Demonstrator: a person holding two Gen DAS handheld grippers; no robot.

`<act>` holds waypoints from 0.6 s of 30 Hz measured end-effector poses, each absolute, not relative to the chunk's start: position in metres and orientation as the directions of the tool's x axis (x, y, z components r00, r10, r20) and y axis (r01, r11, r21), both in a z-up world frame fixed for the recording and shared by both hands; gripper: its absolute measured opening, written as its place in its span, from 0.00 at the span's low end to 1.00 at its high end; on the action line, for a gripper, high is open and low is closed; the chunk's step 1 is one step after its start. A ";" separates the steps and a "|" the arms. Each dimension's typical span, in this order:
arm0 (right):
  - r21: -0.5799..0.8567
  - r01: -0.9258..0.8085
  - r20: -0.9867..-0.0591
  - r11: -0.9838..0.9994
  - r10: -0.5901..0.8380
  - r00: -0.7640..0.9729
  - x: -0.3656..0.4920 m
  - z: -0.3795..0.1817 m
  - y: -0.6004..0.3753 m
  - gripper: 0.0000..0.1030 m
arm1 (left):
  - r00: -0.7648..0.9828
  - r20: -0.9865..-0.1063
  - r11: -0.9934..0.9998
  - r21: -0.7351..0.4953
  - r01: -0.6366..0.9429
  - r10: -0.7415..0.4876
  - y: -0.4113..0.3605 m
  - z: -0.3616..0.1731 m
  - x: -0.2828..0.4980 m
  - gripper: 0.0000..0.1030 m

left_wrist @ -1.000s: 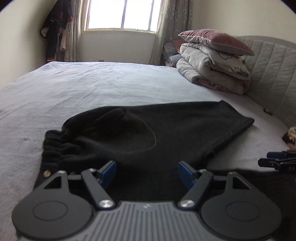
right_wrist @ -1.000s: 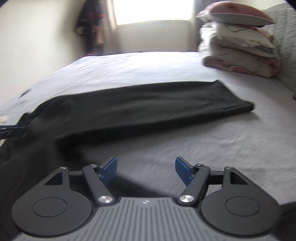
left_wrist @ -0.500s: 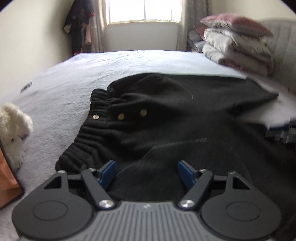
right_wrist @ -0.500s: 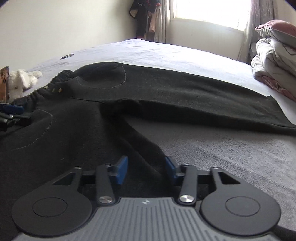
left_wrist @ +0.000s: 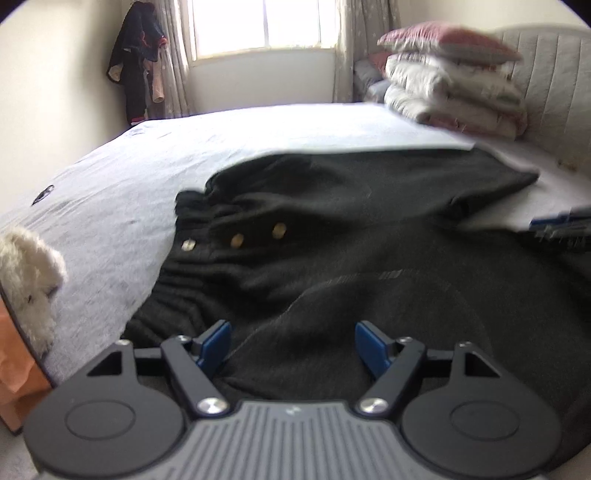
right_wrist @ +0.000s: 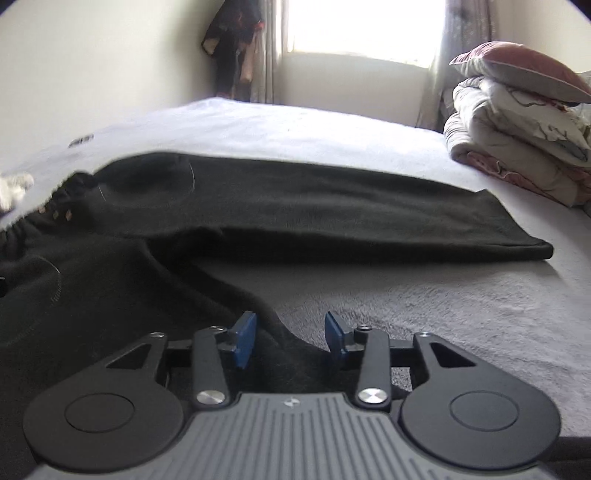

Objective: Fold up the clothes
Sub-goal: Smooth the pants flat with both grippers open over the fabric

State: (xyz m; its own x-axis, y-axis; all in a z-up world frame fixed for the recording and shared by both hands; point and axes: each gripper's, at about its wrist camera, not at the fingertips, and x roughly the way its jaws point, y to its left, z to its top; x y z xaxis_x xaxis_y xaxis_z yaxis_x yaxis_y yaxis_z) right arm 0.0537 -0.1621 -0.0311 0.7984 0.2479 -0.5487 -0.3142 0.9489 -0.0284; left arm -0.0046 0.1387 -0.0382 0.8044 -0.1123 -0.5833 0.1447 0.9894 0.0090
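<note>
One pair of black trousers lies spread on the grey bed, its gathered waistband to the left with three pale buttons in a row, and one leg stretched flat toward the far right, its hem near the stacked bedding. The other leg runs toward the near edge, under both tools.

The left gripper hangs over the dark cloth near the waistband with its blue fingers spread wide and nothing pinched. The right gripper sits at the inner edge of the near leg; its fingers are opening, with a fold of the trouser cloth between them, though the pads do not look to be pressing it.

A second ago the right fingers stood wide over bare bedcover; half a second ago they were drawn in close on the cloth. The left tool has shifted toward the waistband, so the buttons now show.

Around this: one folded pile of quilts topped by one pink pillow, one white plush toy at the left edge, one window, and dark clothes hanging in the corner.
</note>
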 end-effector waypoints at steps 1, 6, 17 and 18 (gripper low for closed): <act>-0.023 -0.326 -0.540 0.945 0.263 0.800 0.049 -0.026 -0.159 0.41 | 0.808 -0.572 0.987 -0.022 0.161 -0.144 0.137 -0.035 -0.005 0.75; 0.005 -0.495 -0.556 0.869 0.413 0.721 0.010 -0.018 -0.140 0.42 | 0.785 -0.541 0.947 -0.080 0.310 -0.302 0.111 -0.035 -0.010 0.76; -0.022 -0.617 -0.595 0.787 0.486 0.640 -0.084 -0.051 -0.195 0.52 | 0.721 -0.564 0.855 0.049 0.516 -0.403 0.102 -0.076 -0.047 0.77; -0.003 -0.600 -0.597 0.800 0.480 0.643 -0.086 -0.051 -0.208 0.52 | 0.713 -0.575 0.851 0.053 0.523 -0.402 0.103 -0.074 -0.048 0.77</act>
State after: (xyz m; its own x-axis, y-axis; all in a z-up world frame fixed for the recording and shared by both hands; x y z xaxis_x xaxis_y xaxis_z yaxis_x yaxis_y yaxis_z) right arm -0.0864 -0.2075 -0.0506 0.6426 0.4804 -0.5969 -0.6004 0.7997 -0.0026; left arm -0.0484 0.1033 -0.0739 0.7126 -0.4017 -0.5752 0.5226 0.8509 0.0532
